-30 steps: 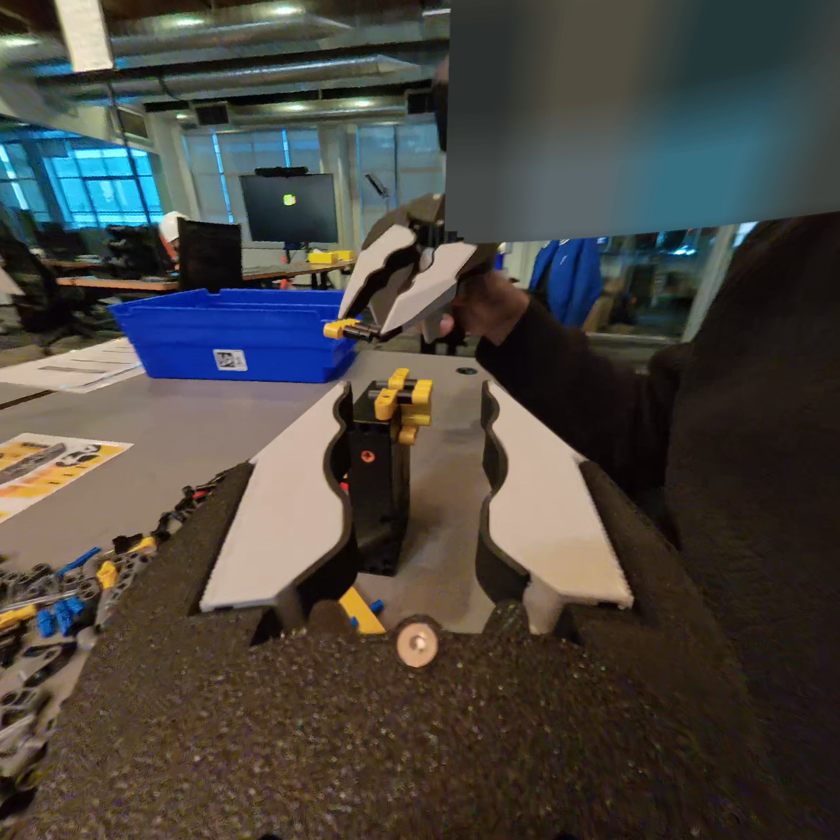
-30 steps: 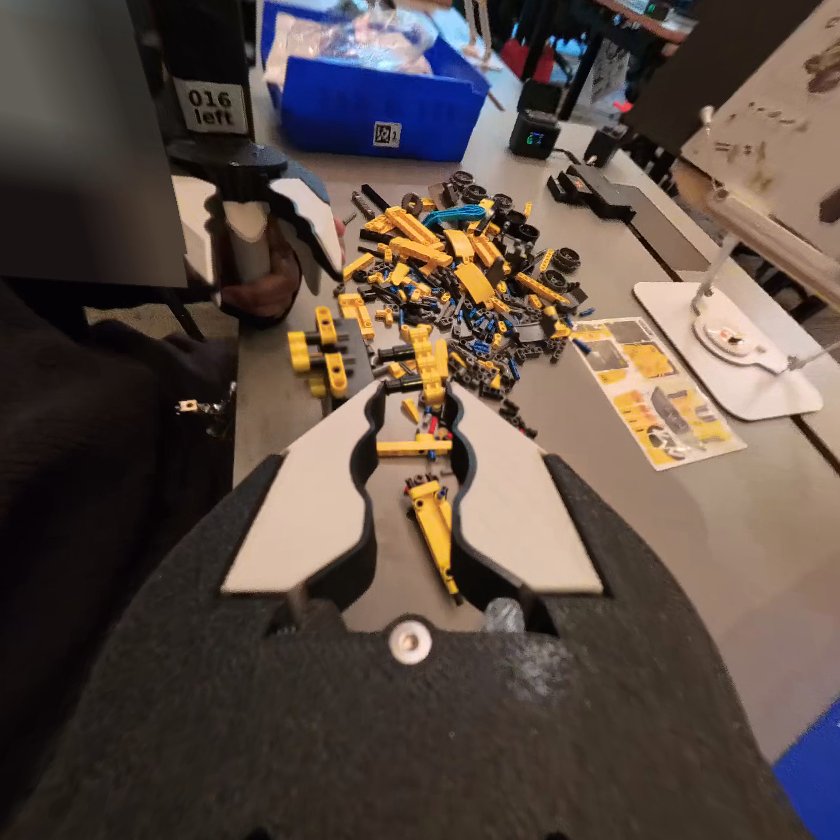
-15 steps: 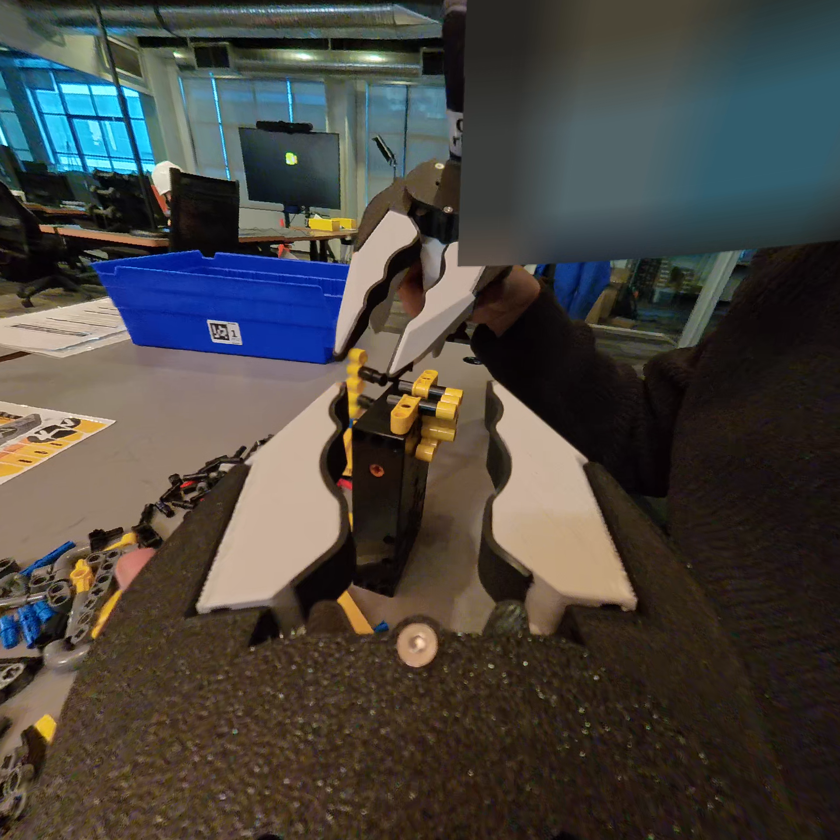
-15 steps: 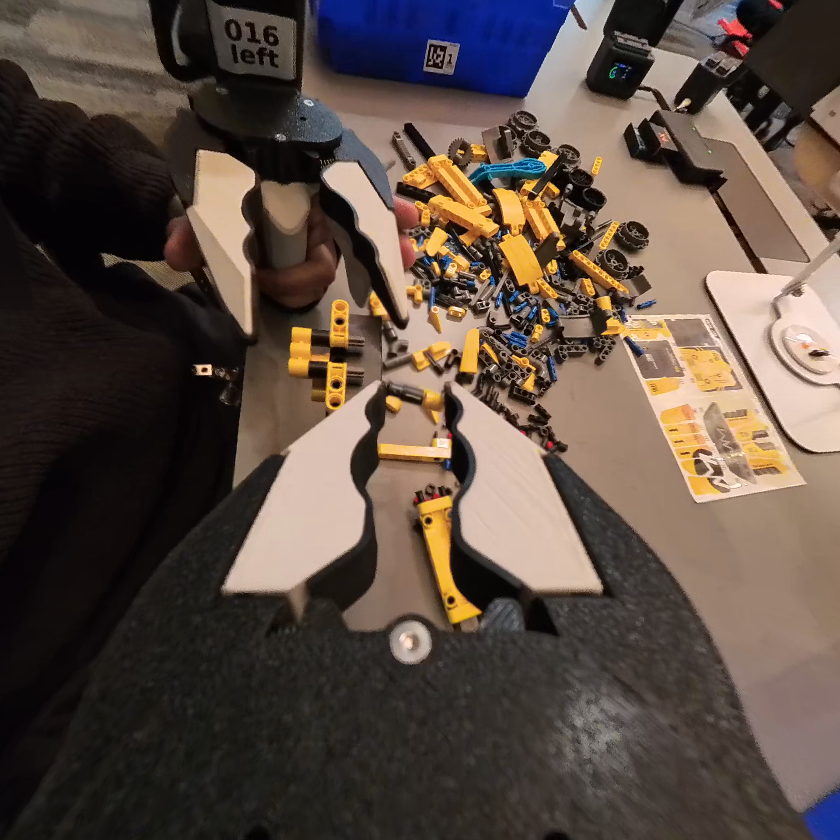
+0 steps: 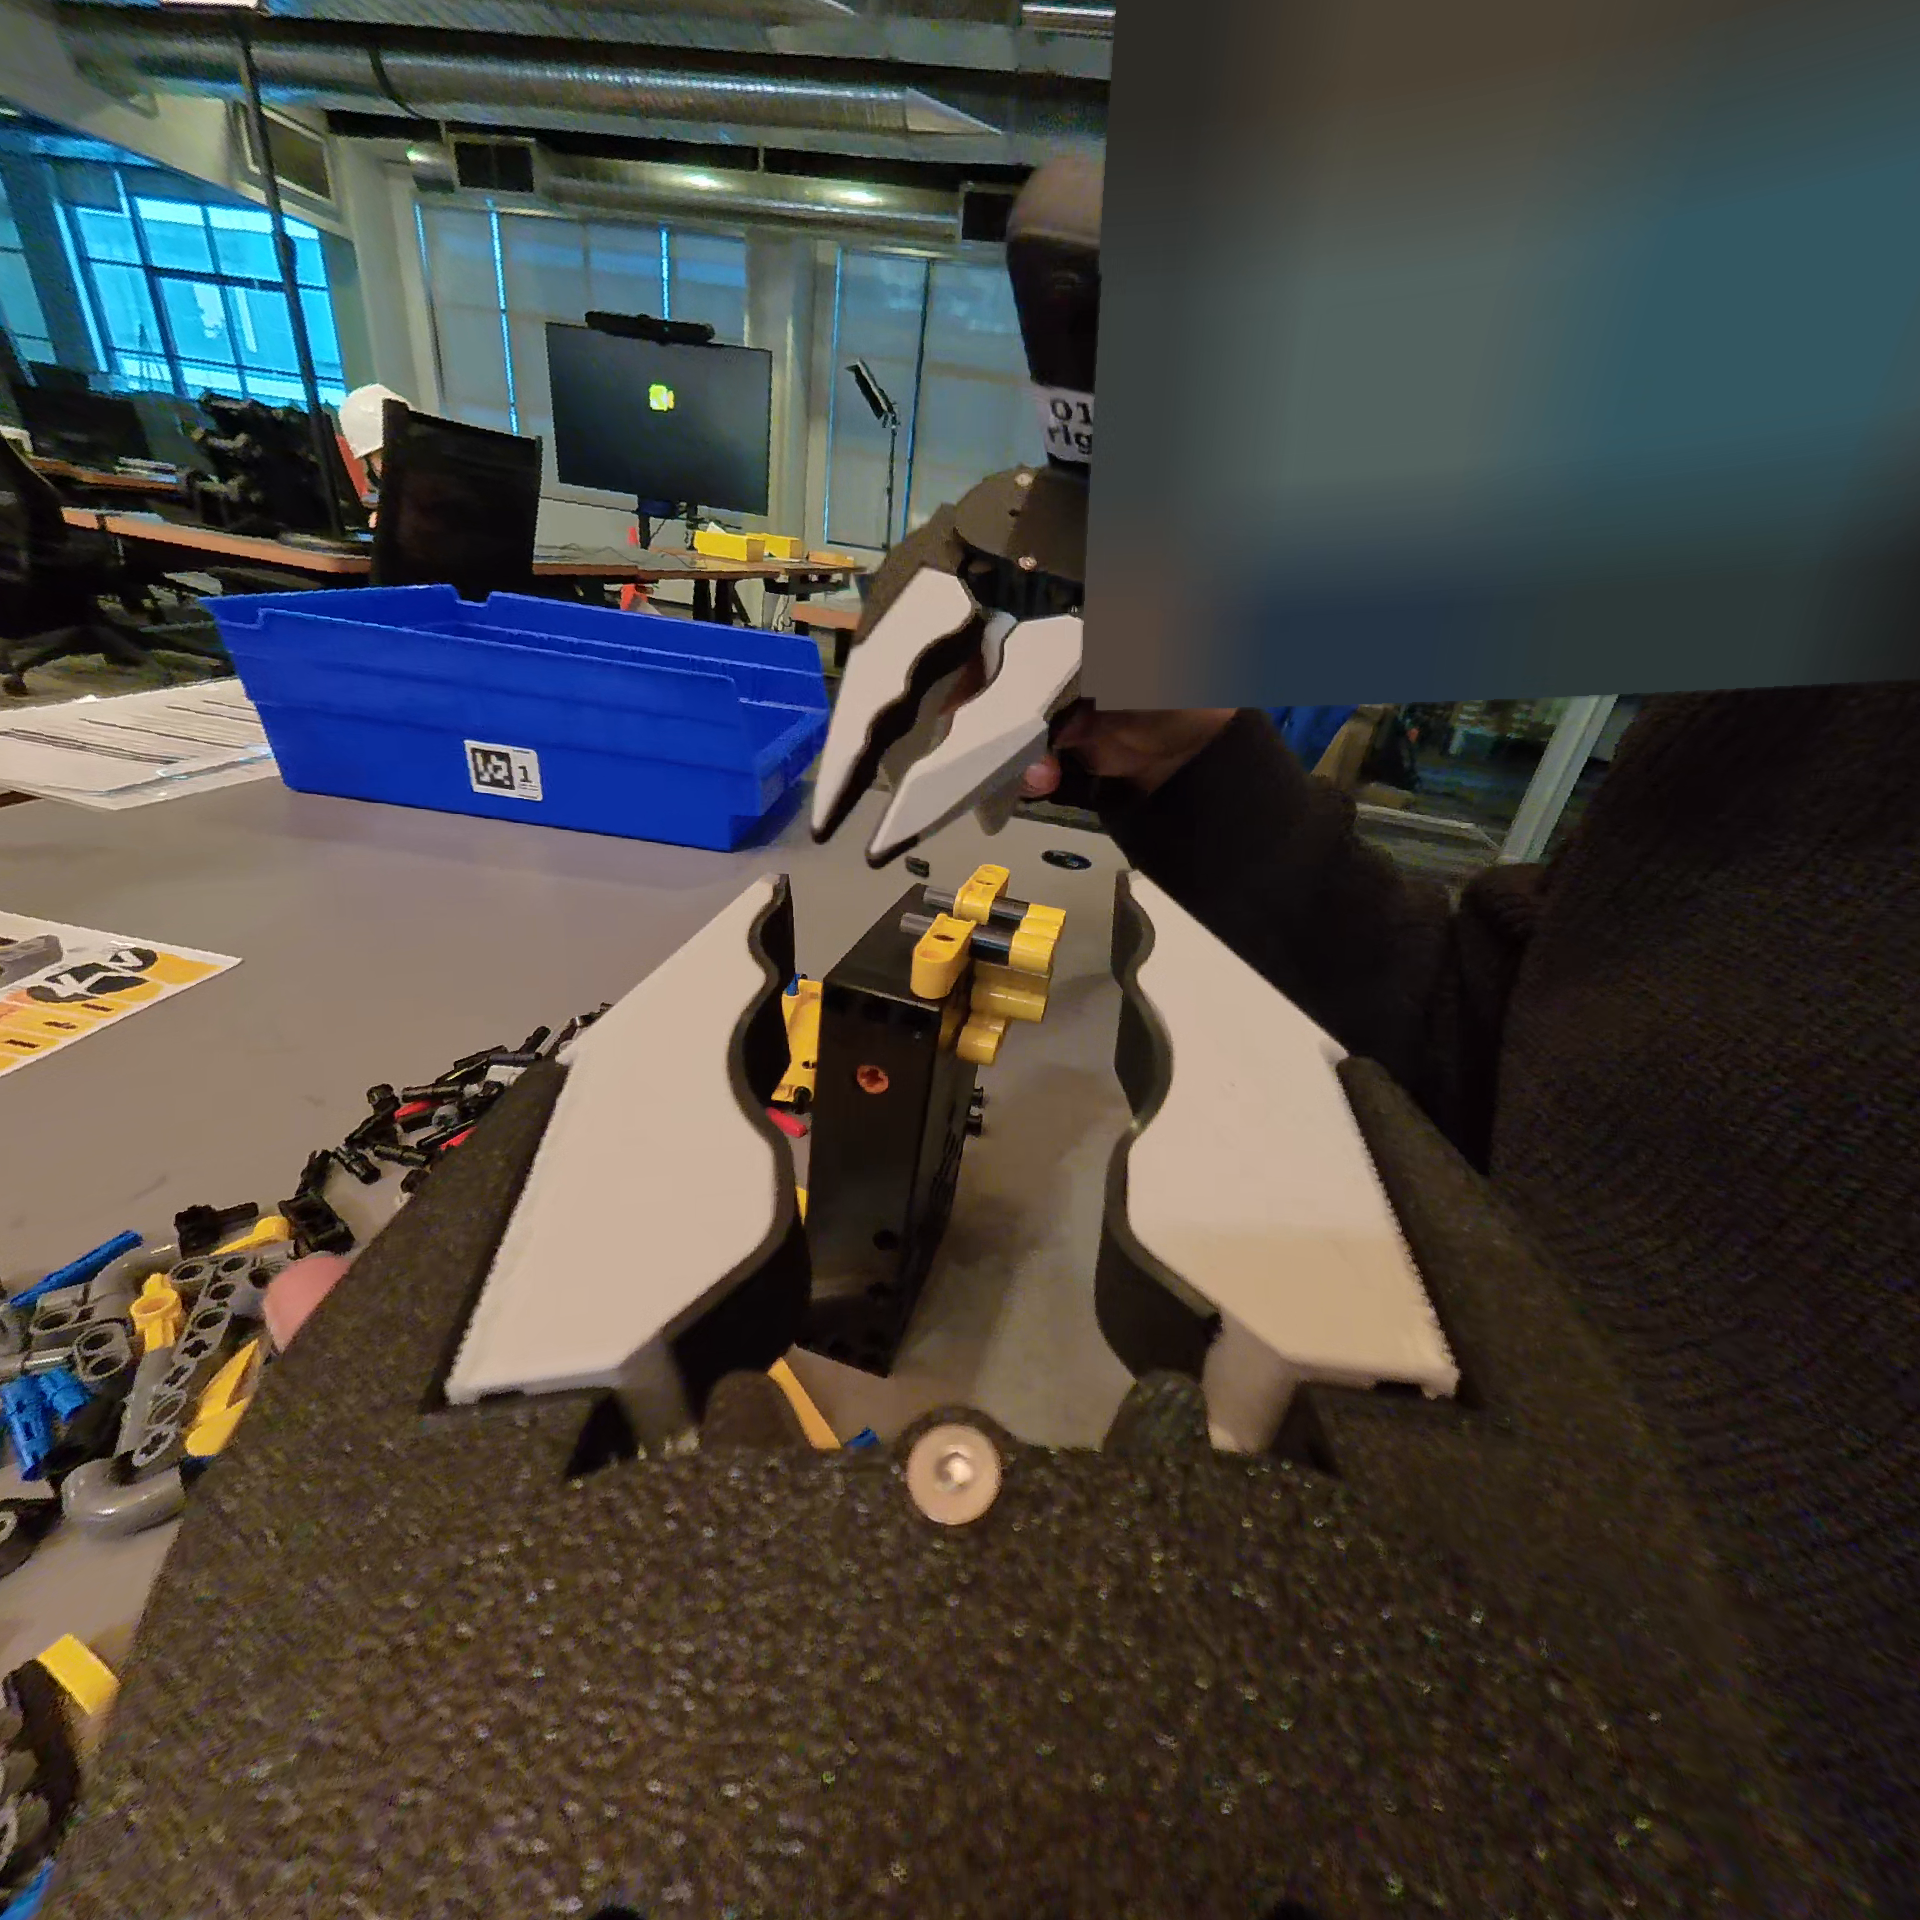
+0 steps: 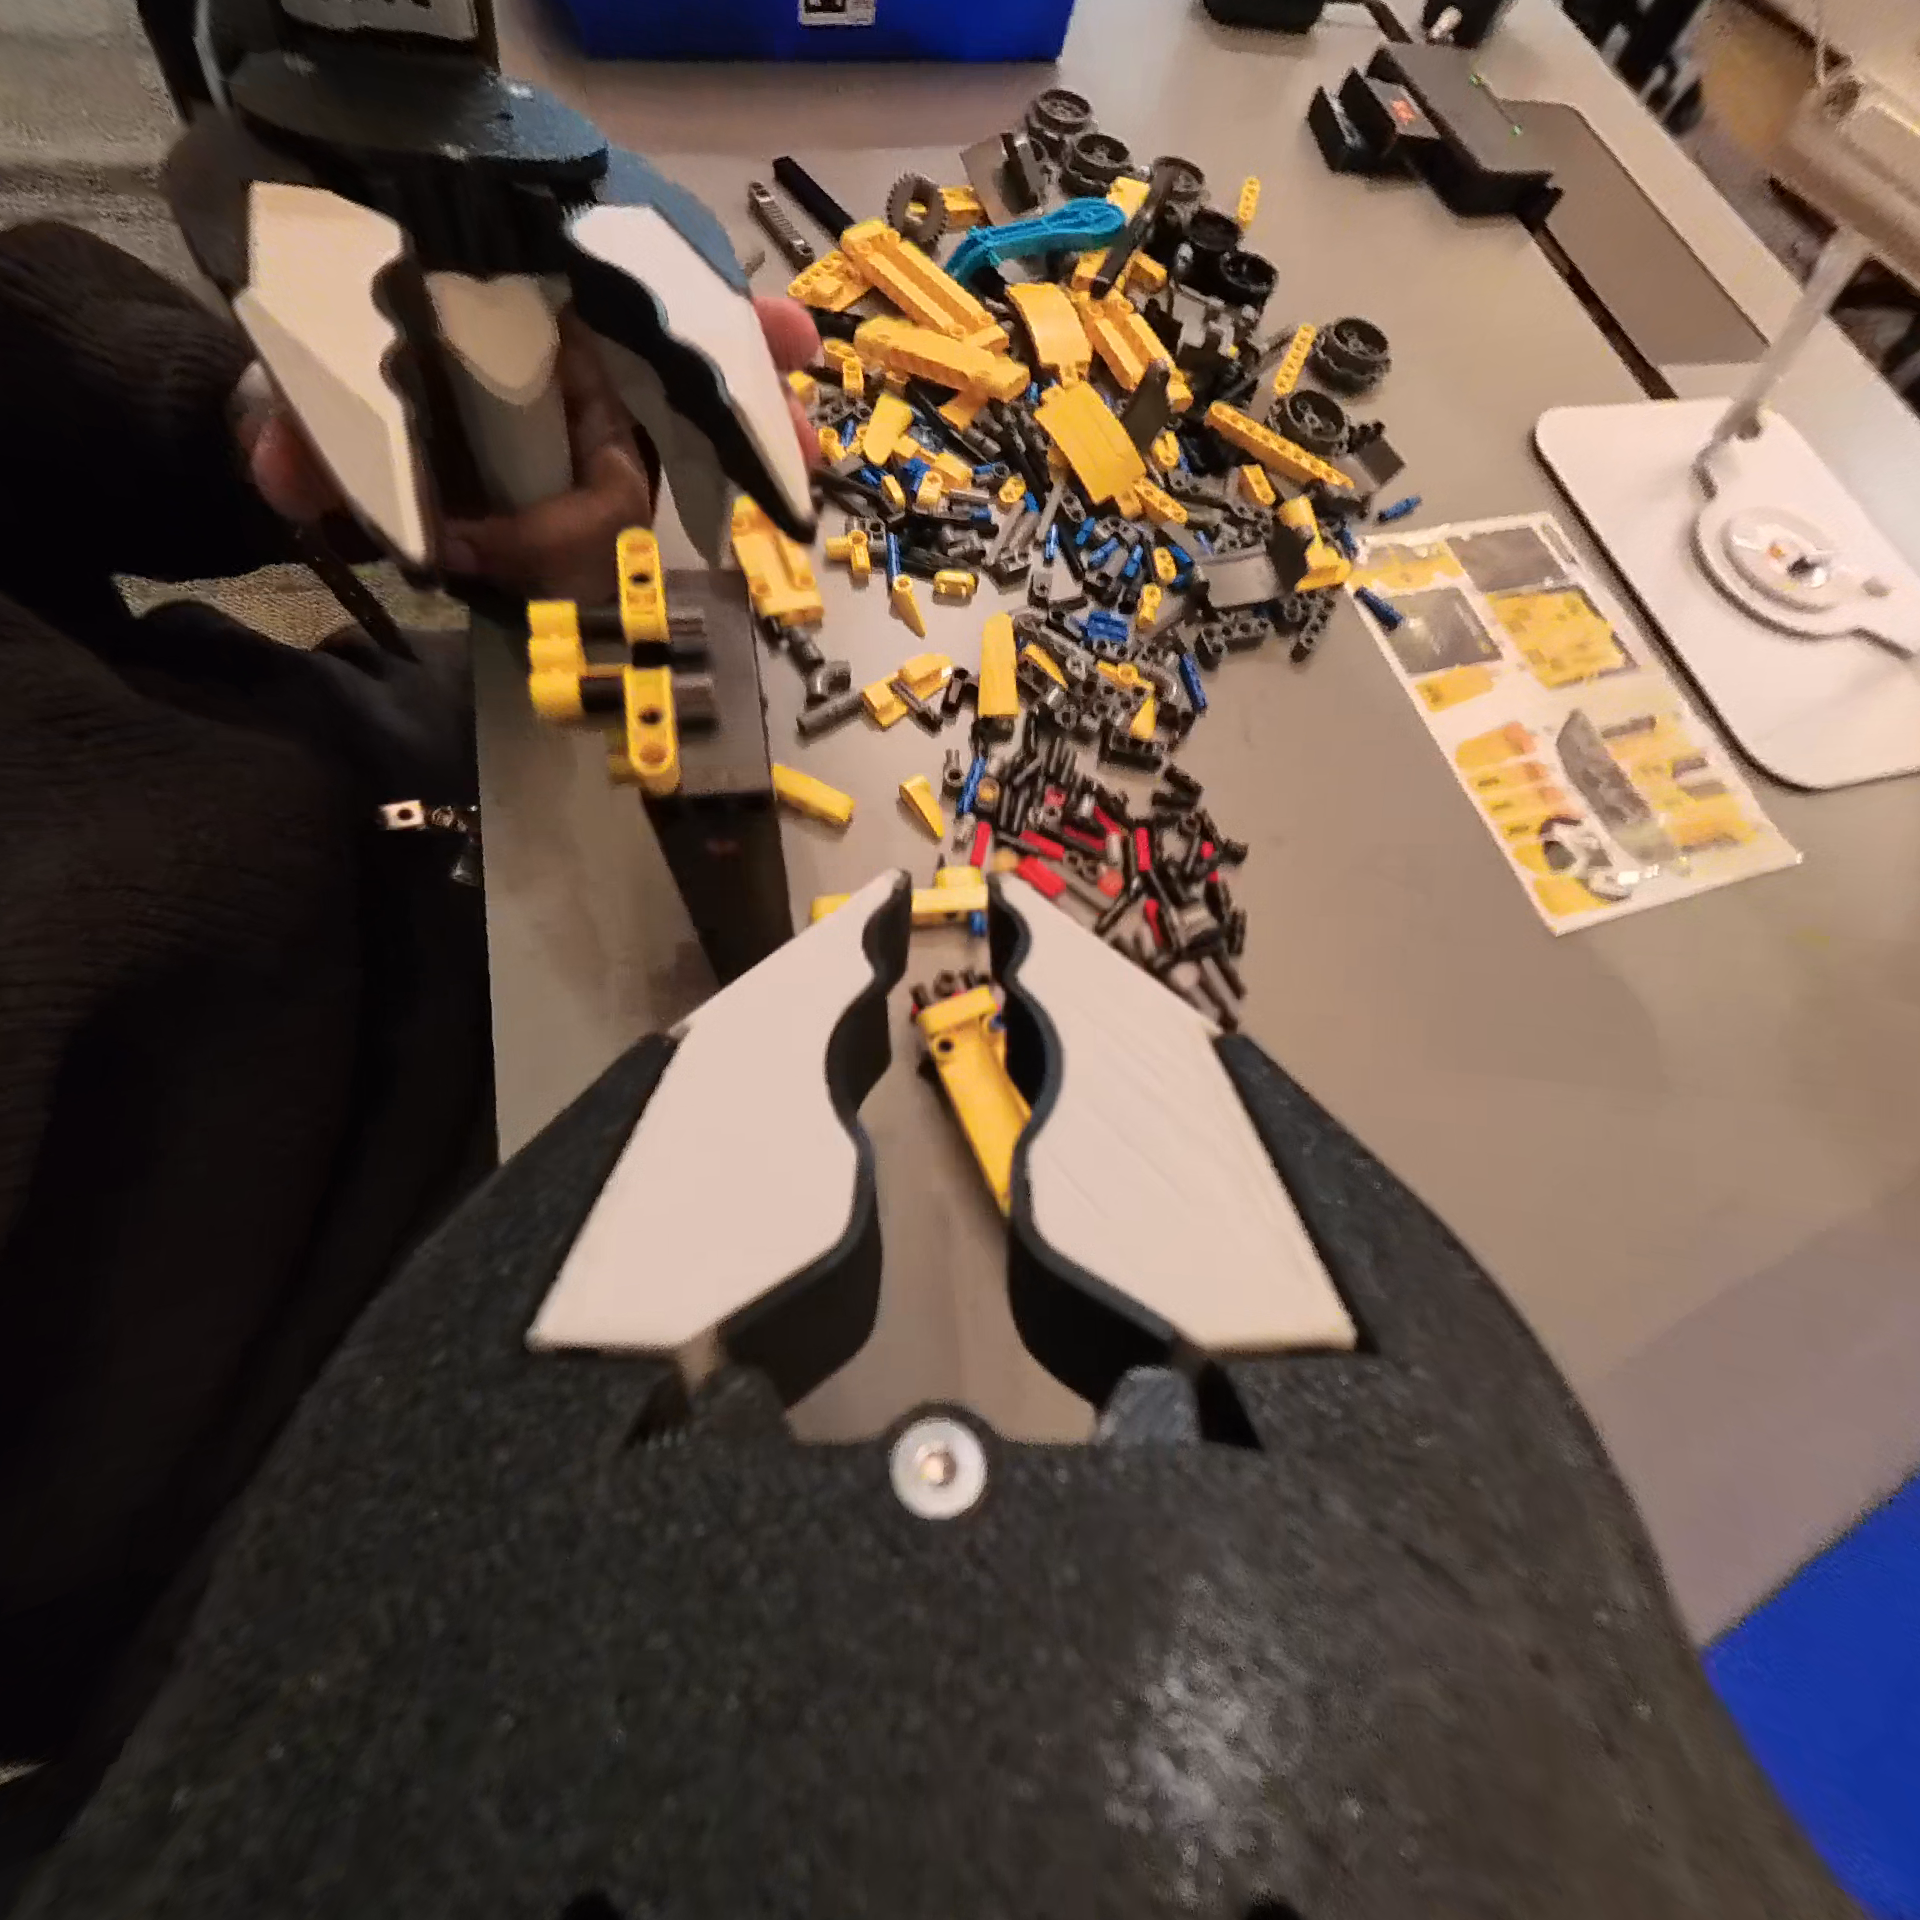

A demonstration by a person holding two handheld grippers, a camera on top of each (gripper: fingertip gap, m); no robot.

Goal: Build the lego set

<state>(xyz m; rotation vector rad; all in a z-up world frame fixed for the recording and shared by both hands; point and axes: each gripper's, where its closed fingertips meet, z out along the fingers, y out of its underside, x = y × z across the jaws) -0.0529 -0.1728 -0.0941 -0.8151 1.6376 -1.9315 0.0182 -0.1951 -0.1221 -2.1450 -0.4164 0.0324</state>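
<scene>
On the grey desk (image 5: 436,935) a tall black block (image 5: 883,1153) stands on end, long side up and down. Four yellow pieces (image 5: 992,961) on black pins stick out near its top. The left hand-held gripper (image 5: 951,894) is wide open around the block, not touching. The right hand-held gripper (image 6: 948,883), narrow and empty, hangs just above it. One blue bin (image 5: 520,707) sits behind the block.

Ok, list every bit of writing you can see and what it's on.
Wording not quoted; these bear it:
White tag on blue bin: code pattern, legible.
White label on right gripper handle: partly covered.
Yellow leaflet: too small.
Paper sheets beside bin: too small.
</scene>
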